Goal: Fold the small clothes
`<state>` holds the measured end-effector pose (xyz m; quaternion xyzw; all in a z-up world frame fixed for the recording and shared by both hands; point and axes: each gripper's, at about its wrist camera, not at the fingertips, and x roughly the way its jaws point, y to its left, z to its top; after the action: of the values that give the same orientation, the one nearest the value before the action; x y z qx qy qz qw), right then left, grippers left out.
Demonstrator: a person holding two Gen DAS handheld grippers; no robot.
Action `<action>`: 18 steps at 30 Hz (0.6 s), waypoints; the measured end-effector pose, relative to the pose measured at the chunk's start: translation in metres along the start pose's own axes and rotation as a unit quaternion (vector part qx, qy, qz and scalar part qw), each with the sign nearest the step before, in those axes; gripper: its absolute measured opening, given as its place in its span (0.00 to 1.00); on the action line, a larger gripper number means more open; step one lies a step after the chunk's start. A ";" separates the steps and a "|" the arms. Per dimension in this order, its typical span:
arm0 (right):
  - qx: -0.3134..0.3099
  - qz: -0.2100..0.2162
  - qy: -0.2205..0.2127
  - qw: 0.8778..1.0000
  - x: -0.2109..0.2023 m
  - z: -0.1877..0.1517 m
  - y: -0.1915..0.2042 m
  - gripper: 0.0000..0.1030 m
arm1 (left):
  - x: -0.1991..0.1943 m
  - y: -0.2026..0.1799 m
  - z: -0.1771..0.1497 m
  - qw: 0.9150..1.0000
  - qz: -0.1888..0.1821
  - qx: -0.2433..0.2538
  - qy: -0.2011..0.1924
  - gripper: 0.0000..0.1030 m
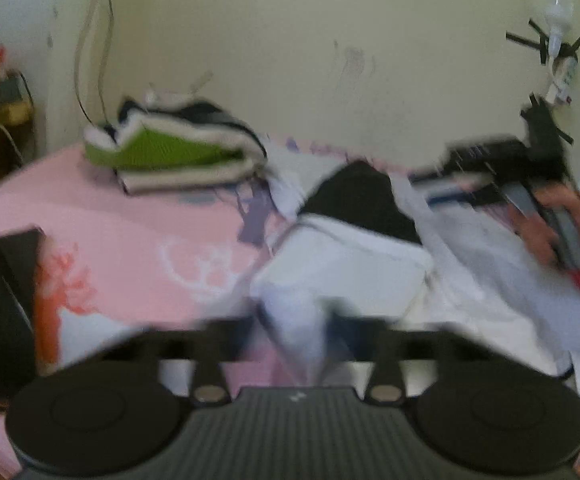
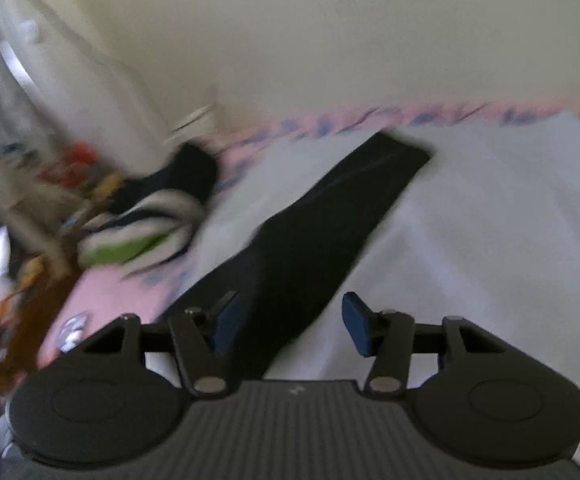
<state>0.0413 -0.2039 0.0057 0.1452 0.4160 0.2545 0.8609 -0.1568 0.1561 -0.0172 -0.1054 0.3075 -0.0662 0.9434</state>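
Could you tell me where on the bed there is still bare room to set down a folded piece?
The clearest patch is the pink sheet in front of the folded stack and right of the dark object at the left edge. The middle and right are crowded: white cloth, a black piece, and a hand with the right tool.

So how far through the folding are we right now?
Done: a folded stack with a green piece sits at the far left of the pink bedsheet. In hand: the left gripper is shut on white cloth; the right gripper is open, pads clear of the black garment. Left: the white pieces and this black one still lie loose.
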 end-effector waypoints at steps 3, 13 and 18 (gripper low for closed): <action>0.042 -0.021 -0.033 0.998 0.018 0.031 -0.022 0.46 | -0.009 0.019 -0.005 0.999 -0.022 -0.036 -0.004 0.09; 0.054 -0.048 -0.035 0.997 0.083 0.059 -0.041 0.19 | -0.057 0.070 -0.029 0.988 -0.025 -0.154 -0.001 0.18; 0.009 -0.013 -0.076 0.997 0.041 0.061 -0.014 0.07 | -0.077 0.044 0.002 0.994 -0.011 -0.091 -0.061 0.24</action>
<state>0.1149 -0.1954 0.0100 0.1663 0.3537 0.2276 0.8919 -0.2147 0.2136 0.0175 -0.1981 0.2534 -0.0414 0.9459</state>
